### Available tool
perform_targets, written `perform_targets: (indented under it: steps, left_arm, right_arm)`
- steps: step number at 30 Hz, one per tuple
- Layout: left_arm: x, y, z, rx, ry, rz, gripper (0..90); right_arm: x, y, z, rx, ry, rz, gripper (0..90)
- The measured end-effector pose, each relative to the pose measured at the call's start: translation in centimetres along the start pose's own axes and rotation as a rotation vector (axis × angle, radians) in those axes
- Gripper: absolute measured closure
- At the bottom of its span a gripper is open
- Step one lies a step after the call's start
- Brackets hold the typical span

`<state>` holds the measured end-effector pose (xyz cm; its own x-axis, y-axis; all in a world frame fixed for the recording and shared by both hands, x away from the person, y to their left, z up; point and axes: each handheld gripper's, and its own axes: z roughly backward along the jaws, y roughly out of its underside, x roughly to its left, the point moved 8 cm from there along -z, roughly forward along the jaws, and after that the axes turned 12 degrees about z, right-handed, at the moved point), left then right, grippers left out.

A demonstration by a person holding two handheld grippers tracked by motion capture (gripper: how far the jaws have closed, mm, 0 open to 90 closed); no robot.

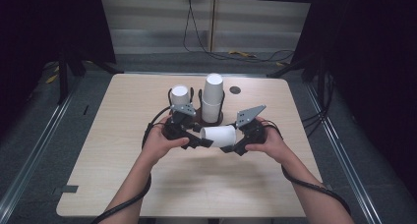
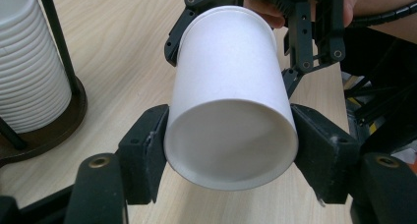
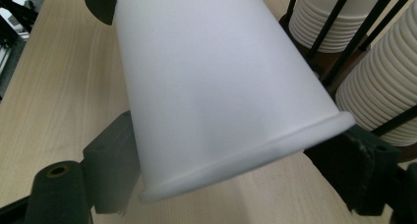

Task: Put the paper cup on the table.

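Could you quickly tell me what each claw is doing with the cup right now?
Left claw: shut on the base end of the white paper cup.
Right claw: jaws flank the cup's rim end; contact cannot be told.

High view above the table point(image 1: 147, 194), facing forward and down; both gripper views close on the shared cup point(image 1: 219, 135).
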<state>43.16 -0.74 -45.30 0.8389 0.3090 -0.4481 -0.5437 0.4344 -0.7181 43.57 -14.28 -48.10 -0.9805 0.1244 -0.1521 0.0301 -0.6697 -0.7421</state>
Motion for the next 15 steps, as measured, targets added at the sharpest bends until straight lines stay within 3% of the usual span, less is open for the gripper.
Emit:
perform_targets:
  steps: [10, 15]
  left_arm:
    - [0.15, 0.23, 0.05, -0.017, 0.013, 0.008, 33.6]
    - [0.34, 0.36, -0.03, -0.004, -0.017, 0.002, 27.2]
  right_arm:
    - [0.03, -0.1, 0.11, 0.002, -0.003, 0.01, 17.9]
    - [0.08, -0.35, 0.25, 0.002, -0.008, 0.013, 19.5]
